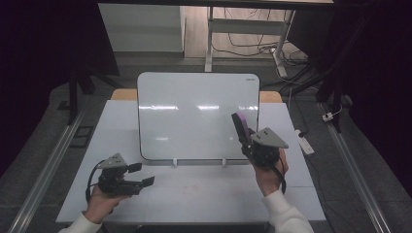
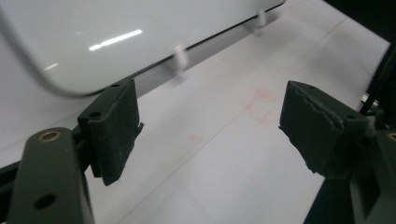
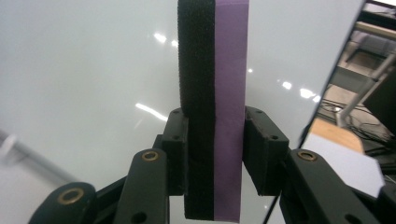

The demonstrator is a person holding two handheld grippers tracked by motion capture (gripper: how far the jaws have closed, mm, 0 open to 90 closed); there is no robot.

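A white whiteboard (image 1: 194, 116) stands upright on small clips at the middle of the white table (image 1: 218, 199). My right gripper (image 1: 247, 145) is raised in front of the board's lower right part, shut on a purple eraser (image 1: 241, 127) with a black felt face. In the right gripper view the eraser (image 3: 215, 116) stands on end between the jaws of my right gripper (image 3: 215, 140), with the whiteboard (image 3: 84, 70) close behind. My left gripper (image 1: 143, 174) sits low at the table's front left, open and holding nothing. In the left gripper view my left gripper (image 2: 210, 126) looks past the whiteboard's (image 2: 93, 37) lower edge.
Faint red marks (image 2: 261, 105) stain the tabletop in front of the board. A power strip (image 1: 305, 141) lies off the table's right edge. Behind the table stand a desk frame (image 1: 210, 43) and floor cables (image 1: 252, 48).
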